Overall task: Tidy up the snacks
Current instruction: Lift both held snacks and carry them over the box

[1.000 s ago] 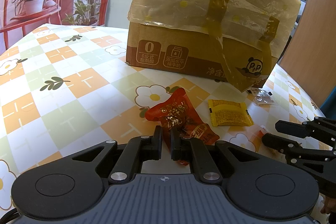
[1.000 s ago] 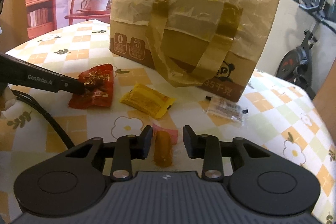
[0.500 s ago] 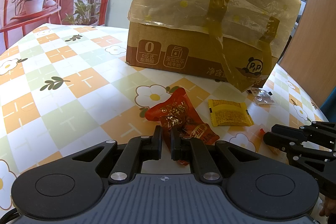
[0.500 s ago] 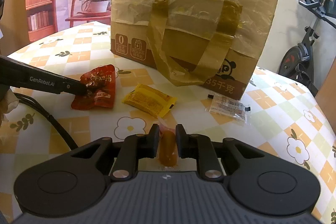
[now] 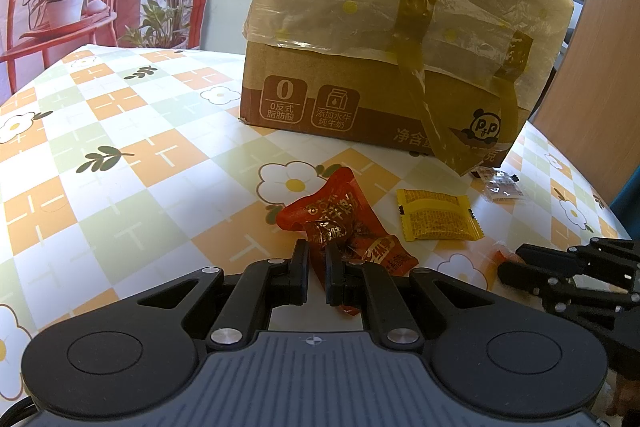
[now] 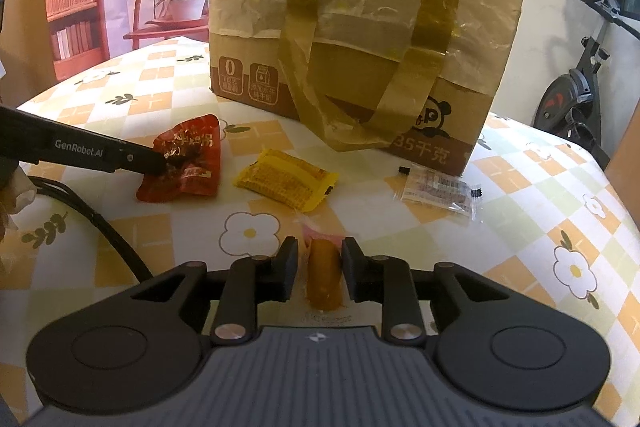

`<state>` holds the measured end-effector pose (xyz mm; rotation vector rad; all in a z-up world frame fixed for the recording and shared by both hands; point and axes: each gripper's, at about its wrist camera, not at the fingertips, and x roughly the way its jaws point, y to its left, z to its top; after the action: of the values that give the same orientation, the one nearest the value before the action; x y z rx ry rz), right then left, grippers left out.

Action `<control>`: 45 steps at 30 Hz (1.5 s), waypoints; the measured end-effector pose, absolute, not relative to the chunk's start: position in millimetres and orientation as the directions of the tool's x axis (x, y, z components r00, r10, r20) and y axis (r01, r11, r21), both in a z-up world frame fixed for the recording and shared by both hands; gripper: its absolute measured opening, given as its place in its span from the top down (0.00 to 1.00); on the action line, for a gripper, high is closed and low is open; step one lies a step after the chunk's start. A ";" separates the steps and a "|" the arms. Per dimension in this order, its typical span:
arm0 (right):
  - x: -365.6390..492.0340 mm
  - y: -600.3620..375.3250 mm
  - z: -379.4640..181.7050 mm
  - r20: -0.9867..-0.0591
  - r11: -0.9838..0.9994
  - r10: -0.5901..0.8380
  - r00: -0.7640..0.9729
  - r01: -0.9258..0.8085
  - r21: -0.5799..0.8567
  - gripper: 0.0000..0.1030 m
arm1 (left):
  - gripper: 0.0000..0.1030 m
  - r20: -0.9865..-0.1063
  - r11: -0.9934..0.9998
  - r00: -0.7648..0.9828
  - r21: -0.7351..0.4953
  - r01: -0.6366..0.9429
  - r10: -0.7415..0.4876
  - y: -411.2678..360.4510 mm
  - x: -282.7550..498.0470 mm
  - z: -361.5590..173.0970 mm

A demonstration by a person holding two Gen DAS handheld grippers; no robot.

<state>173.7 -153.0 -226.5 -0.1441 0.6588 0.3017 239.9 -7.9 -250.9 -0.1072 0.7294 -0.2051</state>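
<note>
My left gripper [image 5: 316, 259] is shut on a crinkled red snack packet [image 5: 340, 215] that lies on the flowered tablecloth; it also shows in the right wrist view [image 6: 186, 157] with the left fingers [image 6: 136, 159] on it. My right gripper [image 6: 319, 259] stands around an orange sausage-shaped snack [image 6: 324, 277], jaws narrowly apart with a gap on the left side. A yellow packet [image 5: 436, 215] [image 6: 284, 179] and a clear packet [image 5: 502, 187] [image 6: 440, 189] lie between the grippers and the box.
A big cardboard box [image 5: 400, 39] [image 6: 360, 27] under a yellowish plastic bag stands at the back of the table [image 5: 120, 155]. The right gripper's fingers [image 5: 532, 267] reach in at the lower right. A red chair with a plant [image 5: 60, 3] stands beyond the table.
My right gripper closed in on the orange snack, then its jaws widened a little. My left gripper has stayed shut on the red packet without moving.
</note>
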 end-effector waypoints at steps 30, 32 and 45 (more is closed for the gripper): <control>187.8 -183.3 -229.8 -0.569 0.958 0.277 0.774 -0.271 0.098 0.78 | 0.41 -0.684 0.969 0.703 -0.024 0.247 -0.196 -22.3 269.2 -244.5; 188.0 -183.6 -229.6 -0.569 0.957 0.280 0.773 -0.272 0.101 0.78 | 0.41 -0.679 0.970 0.710 -0.009 0.243 -0.185 -25.5 267.6 -245.3; 189.4 -184.2 -229.5 -0.570 0.956 0.285 0.771 -0.273 0.110 0.78 | 0.50 -0.668 0.961 0.722 0.036 0.275 -0.182 -44.6 262.8 -246.4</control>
<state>189.4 -184.2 -229.5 0.0212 0.6214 0.3026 262.8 -44.6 -246.4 0.1362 0.7221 -0.2532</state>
